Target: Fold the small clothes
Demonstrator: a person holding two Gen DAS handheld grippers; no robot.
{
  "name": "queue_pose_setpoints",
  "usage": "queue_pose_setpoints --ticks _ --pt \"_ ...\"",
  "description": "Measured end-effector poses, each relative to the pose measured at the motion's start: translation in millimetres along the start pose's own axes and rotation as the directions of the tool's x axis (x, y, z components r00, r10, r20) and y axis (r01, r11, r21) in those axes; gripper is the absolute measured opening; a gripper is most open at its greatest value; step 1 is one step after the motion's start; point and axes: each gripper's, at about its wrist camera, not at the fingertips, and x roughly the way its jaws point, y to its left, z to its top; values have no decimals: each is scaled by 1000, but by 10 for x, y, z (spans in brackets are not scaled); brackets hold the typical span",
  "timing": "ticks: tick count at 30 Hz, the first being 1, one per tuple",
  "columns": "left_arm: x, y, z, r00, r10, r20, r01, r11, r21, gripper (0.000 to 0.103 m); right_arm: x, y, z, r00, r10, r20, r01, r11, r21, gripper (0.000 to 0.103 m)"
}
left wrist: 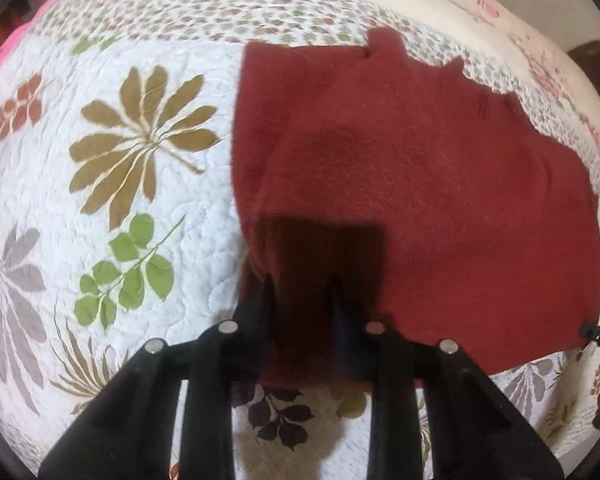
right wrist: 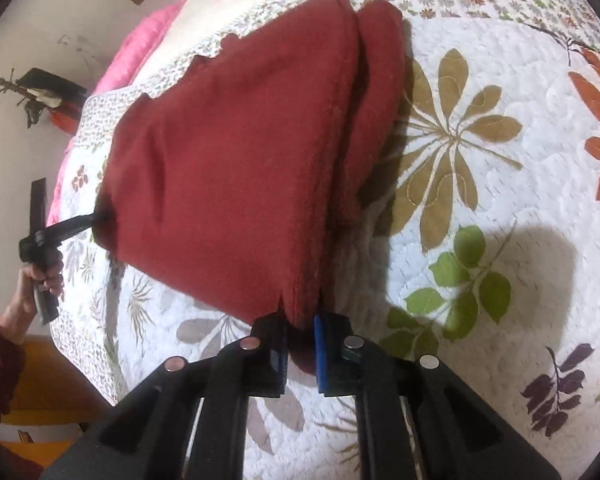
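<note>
A dark red garment [left wrist: 420, 180] lies folded in layers on a floral quilt [left wrist: 100, 160]. Its near edge is raised off the bed. My left gripper [left wrist: 302, 292] is shut on the near left corner, with red cloth bunched between its fingers. The right wrist view shows the same garment [right wrist: 228, 160] lifted at both near corners, casting a shadow on the quilt [right wrist: 500, 200]. My right gripper [right wrist: 302, 340] is shut on the near right corner between its blue pads. The left gripper [right wrist: 88, 220] pinches the far corner there, held by a hand [right wrist: 40, 276].
The quilt covers a bed. A pink blanket [right wrist: 148, 40] lies along its far edge. Orange-brown wooden furniture [right wrist: 40, 380] stands beside the bed at lower left. Dark objects [right wrist: 40, 88] sit against the wall. The right gripper's tip [left wrist: 598, 336] shows at the garment's right edge.
</note>
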Motion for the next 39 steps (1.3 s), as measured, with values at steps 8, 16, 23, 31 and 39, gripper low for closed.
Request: queue_pose_setpoints --ticks 8,16,23,31,39 --pt "163 -21 -73 997 74 -18 -72 993 90 30 217 -186 -34 998 -38 -43 40 997 68 21" --pt "-175 41 164 997 -32 73 30 999 28 76 -254 -161 138 993 -35 116 25 995 92 76" --pt "29 -63 374 997 -73 31 73 997 8 76 -120 -230 473 993 0 115 -14 993 115 79" --pt "296 -176 587 995 -102 -14 102 995 14 76 203 -343 622 997 39 67 -50 986 158 79" --pt "424 -420 698 990 -140 -26 140 990 9 55 425 -320 612 995 98 20 -100 980 170 55"
